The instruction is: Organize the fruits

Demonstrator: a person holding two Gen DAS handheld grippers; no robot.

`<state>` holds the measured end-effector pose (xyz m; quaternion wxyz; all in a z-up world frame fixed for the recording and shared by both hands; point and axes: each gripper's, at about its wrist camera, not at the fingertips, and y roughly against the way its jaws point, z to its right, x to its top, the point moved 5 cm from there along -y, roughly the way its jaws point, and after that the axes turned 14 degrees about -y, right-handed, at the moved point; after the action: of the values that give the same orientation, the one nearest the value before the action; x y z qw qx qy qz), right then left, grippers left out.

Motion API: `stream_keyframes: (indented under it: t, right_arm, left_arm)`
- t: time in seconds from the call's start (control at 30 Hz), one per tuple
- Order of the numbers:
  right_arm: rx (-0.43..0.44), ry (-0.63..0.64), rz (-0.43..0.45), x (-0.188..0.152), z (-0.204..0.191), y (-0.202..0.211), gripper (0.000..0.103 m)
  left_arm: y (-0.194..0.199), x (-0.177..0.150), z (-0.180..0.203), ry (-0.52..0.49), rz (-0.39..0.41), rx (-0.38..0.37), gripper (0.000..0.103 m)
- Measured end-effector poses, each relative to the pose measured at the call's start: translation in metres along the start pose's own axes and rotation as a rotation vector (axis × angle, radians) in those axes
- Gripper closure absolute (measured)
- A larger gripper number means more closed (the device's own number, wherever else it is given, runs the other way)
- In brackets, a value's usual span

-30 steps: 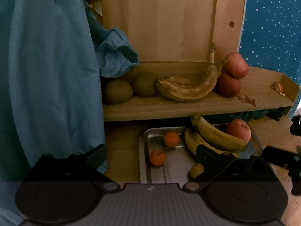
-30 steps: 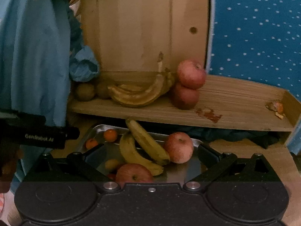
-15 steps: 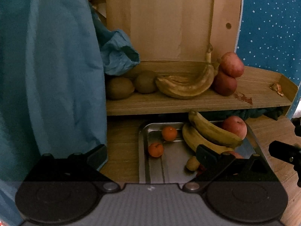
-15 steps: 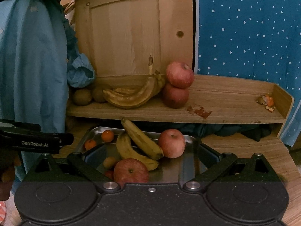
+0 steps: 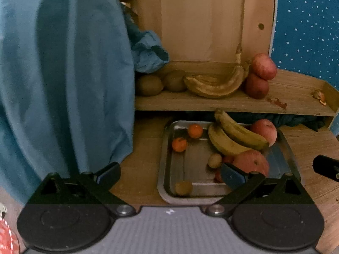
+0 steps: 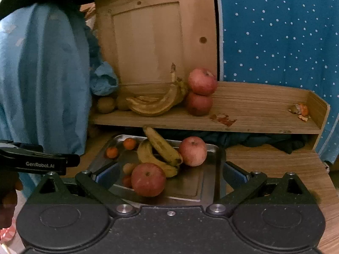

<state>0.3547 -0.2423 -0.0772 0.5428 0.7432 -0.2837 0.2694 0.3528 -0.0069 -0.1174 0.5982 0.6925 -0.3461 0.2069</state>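
Both pulled back — tray (image 6: 208, 148) ahead, fruit (image 6: 148, 178) between fingers.

Four round red apples (image 6: 148, 178), two yellow bananas (image 6: 162, 146), two small orange tangerines (image 6: 129, 143), two brown overripe bananas (image 6: 152, 104), two brown kiwis (image 5: 148, 85).

left tool (image 5: 169, 173) open, right tool (image 6: 169, 174) apparently open
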Motion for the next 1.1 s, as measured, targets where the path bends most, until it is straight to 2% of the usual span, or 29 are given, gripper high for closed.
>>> stream_keyframes:
  t: [0.43, 1.1]
  right_arm:
    - [0.092, 0.025, -0.023, -0.013, 0.004, 0.031, 0.001]
    - [0.111, 0.030, -0.059, -0.041, 0.022, 0.068, 0.001]
  left_arm:
    - [0.044, -0.020, 0.011, 0.038, -0.015, 0.079, 0.000]
    - [0.085, -0.052, 0.043, 0.068, -0.041, 0.115, 0.000]
